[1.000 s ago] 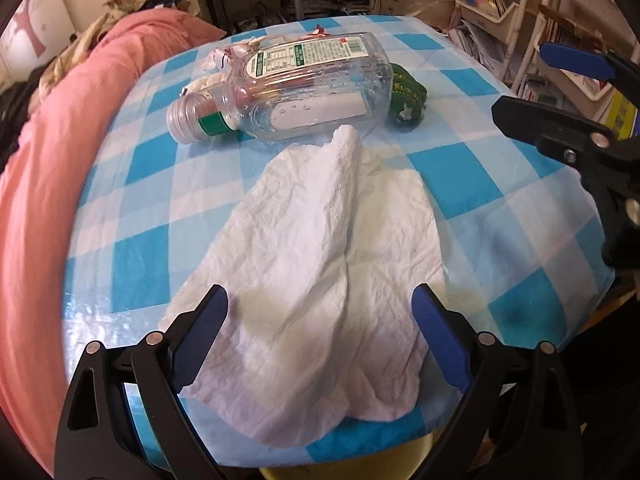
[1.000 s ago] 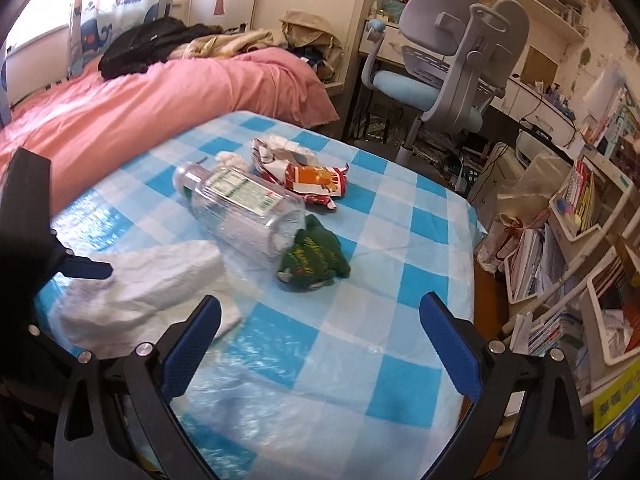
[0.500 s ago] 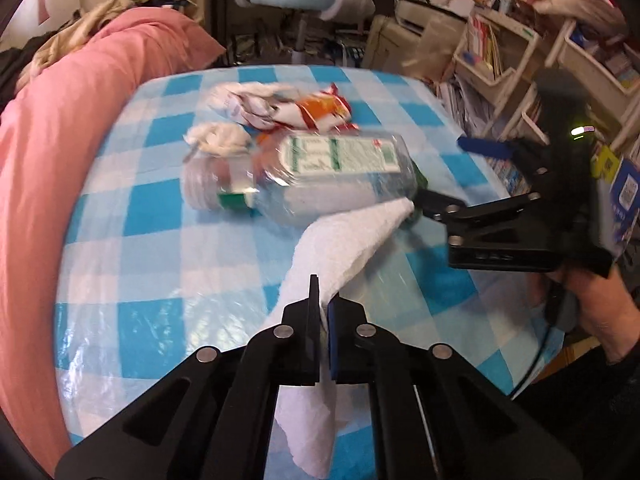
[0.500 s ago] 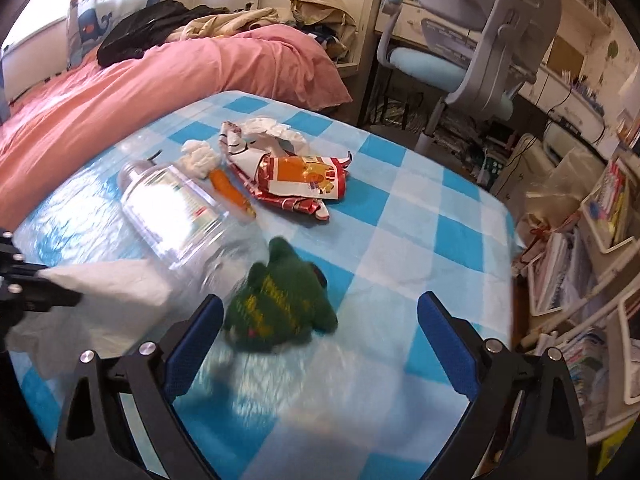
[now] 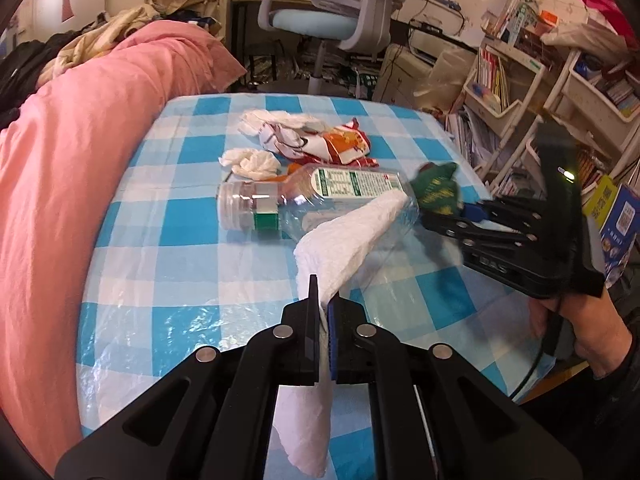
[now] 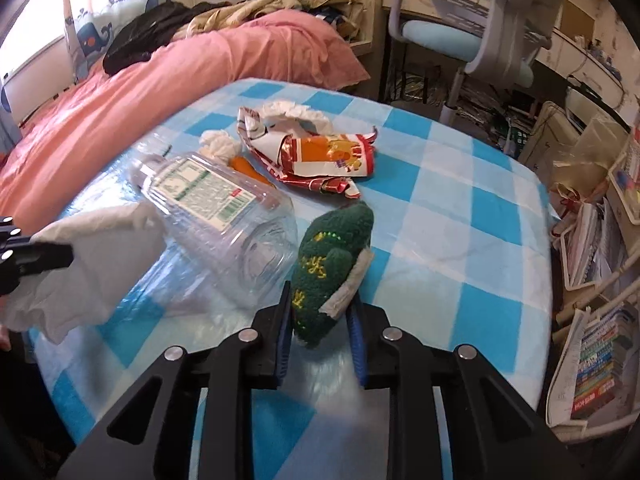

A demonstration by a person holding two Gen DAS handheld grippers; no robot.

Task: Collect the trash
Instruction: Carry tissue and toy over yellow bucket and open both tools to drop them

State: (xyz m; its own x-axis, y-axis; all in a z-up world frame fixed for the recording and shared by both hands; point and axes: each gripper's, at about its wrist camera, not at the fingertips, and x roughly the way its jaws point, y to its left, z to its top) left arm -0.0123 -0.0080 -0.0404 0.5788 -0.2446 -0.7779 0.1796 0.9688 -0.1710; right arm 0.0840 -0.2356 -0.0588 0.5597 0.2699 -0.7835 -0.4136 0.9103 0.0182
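My left gripper (image 5: 323,304) is shut on a white paper tissue (image 5: 344,236) and holds it lifted above the blue checked table (image 5: 168,216); the tissue also shows in the right wrist view (image 6: 100,256). My right gripper (image 6: 320,312) is shut on a crumpled green wrapper (image 6: 332,256), which also shows in the left wrist view (image 5: 438,190). A clear plastic bottle (image 5: 312,204) lies on its side between them. A red and orange snack bag (image 6: 320,156) and white tissue wads (image 5: 252,162) lie behind it.
A pink duvet (image 5: 60,168) covers the bed along the table's left edge. A grey and blue desk chair (image 5: 328,12) stands behind the table. Shelves with books (image 5: 520,80) stand at the right.
My left gripper shut on the tissue and lifted it off the table. My right gripper moved to the green wrapper and shut on it.
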